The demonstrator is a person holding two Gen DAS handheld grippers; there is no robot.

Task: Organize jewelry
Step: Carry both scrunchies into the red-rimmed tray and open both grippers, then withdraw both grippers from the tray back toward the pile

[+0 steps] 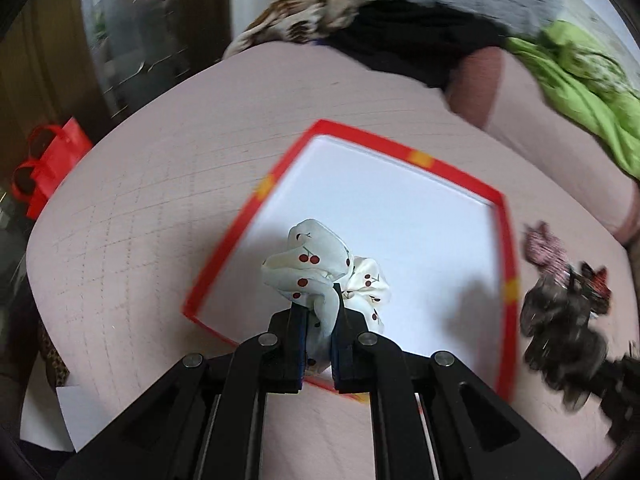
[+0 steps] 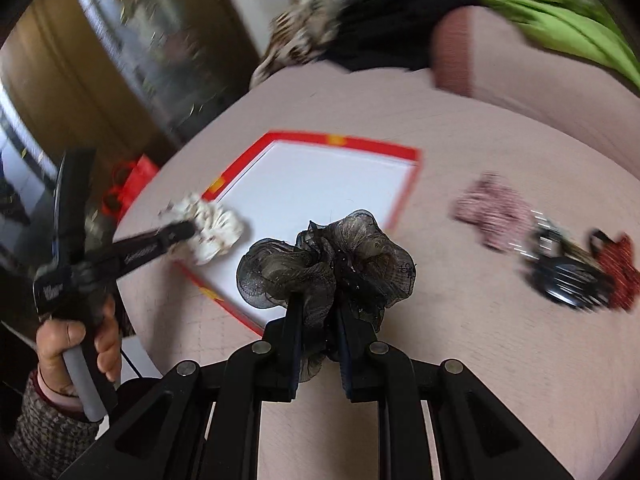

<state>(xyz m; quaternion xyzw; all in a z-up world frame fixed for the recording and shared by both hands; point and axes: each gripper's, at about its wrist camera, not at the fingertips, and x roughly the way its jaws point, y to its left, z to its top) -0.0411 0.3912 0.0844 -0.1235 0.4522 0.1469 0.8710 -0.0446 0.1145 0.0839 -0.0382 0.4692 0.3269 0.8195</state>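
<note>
black jaws of the left gripper [image 1: 316, 300] are clamped on a white scrunchie [image 1: 320, 264], pinching one gathered fold while the rest blooms free beyond the tips. it hangs over the near end of the red-rimmed box [image 1: 416, 158], whose white floor looks bare. satin with small red cherries, ruffled all round: light, soft and likely slippery, so a bite deep into the bunched fabric should hold better than a nip at the frill.

the right gripper [image 2: 318, 300] is closed on a dark scrunchie [image 2: 324, 256] of sheer grey-black mesh, equally light and floppy, pinched through its middle and held above the pink table [image 2: 460, 344], just at the box's near edge. neither piece is fragile; a drop into the box should do no harm.

further right on the table lie a pink scrunchie [image 2: 492, 212], a black clip [image 2: 568, 276] and a red piece [image 2: 618, 272], blurred. a hand [image 2: 76, 344] grips the left tool's handle.
</note>
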